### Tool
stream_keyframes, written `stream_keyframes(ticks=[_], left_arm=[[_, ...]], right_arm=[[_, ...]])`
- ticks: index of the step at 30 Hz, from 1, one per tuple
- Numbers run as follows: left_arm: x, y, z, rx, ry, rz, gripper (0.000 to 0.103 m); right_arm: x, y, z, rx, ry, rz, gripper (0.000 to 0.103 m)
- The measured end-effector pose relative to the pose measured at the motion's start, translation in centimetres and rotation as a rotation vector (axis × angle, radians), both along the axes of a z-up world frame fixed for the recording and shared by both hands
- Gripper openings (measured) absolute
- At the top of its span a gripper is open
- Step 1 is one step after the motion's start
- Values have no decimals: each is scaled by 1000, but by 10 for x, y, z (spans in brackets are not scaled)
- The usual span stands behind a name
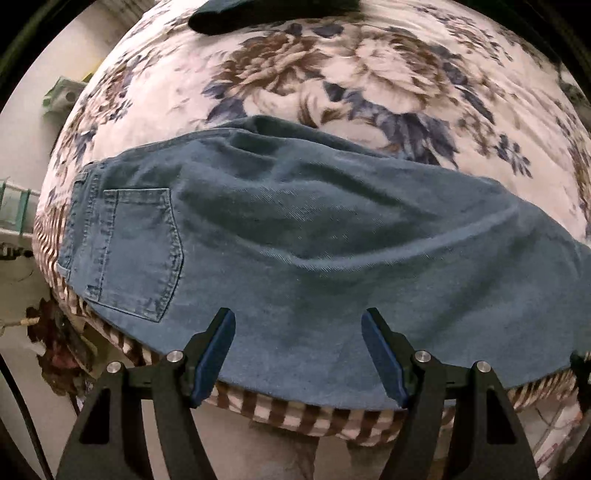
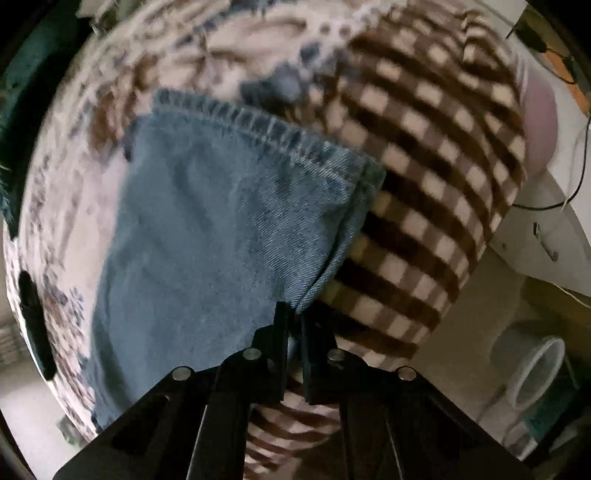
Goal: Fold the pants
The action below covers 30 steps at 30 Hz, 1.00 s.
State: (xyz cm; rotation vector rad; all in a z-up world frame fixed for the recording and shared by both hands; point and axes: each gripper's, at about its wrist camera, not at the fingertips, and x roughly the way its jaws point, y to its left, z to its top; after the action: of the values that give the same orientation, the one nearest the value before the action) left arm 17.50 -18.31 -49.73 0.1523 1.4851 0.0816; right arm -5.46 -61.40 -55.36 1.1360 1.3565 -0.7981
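Observation:
Blue denim pants (image 1: 303, 236) lie across the floral bedspread (image 1: 369, 74), waist and back pocket (image 1: 140, 251) at the left, legs running right. My left gripper (image 1: 298, 328) is open above the near edge of the pants, holding nothing. In the right wrist view the leg end with its stitched hem (image 2: 258, 125) lies on the bed. My right gripper (image 2: 294, 314) is shut on the side edge of the pant leg (image 2: 221, 229), near the hem.
A brown-and-cream checked blanket (image 2: 424, 177) covers the bed edge beside the hem and shows under the pants (image 1: 295, 410). A dark garment (image 1: 266, 14) lies at the far side of the bed. A clear container (image 2: 535, 373) stands on the floor at the right.

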Motion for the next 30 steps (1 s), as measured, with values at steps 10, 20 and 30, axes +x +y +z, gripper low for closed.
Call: stream_keyframes(ticks=[10,20,30], left_arm=[[55,64,-12,53,-21,44,87],[98,164,-25,91,-13,172,87],[104,205,-54,-18,35,246,90]], right_arm=[[149,125,53,233,-87,569,69],[386,378,-11,463,-156,1158,69],[336,404,-28,733,20,1329,54]])
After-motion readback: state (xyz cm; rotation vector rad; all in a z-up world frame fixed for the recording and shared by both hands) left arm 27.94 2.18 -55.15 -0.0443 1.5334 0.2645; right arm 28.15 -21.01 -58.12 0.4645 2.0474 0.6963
